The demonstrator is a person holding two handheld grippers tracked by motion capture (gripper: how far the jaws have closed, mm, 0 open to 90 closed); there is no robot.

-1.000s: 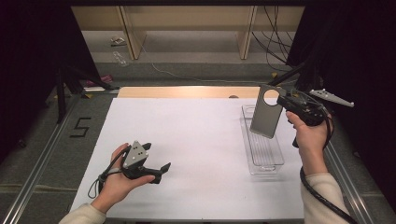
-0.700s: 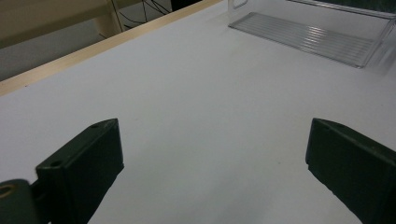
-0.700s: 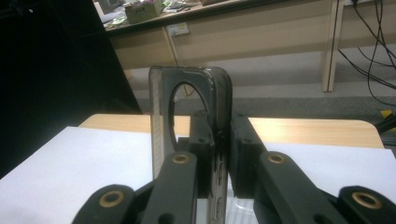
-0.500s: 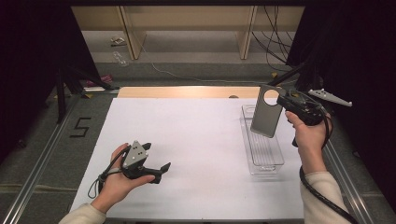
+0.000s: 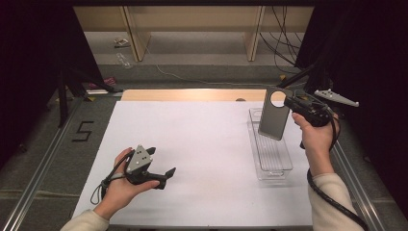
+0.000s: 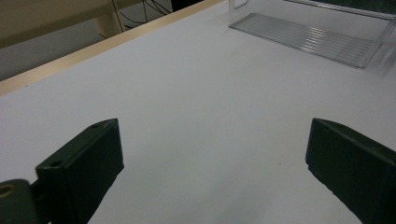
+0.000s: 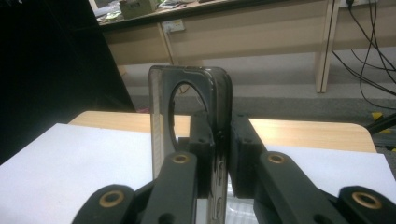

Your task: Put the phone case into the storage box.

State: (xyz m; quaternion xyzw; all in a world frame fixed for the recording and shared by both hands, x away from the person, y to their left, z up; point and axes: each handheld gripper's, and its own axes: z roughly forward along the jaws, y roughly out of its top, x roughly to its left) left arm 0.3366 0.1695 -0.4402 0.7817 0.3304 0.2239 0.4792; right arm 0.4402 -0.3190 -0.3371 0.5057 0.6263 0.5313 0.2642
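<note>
Smoky grey phone case (image 5: 274,118), clear ribbed tray (image 5: 272,156), black grippers (image 5: 166,174)

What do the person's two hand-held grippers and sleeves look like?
Both are black. The left hand-held gripper has a grey three-cornered plate on top and blocky matte jaws. The right hand-held gripper shows brass-coloured pivot pins. Black cables trail. Sleeves are cream.

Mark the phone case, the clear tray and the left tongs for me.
phone case (image 5: 273,120): high view, flat grey back below the round hole.
clear tray (image 5: 274,163): high view, ribbed floor near its front.
left tongs (image 5: 163,177): high view, between the jaw tips.
</note>
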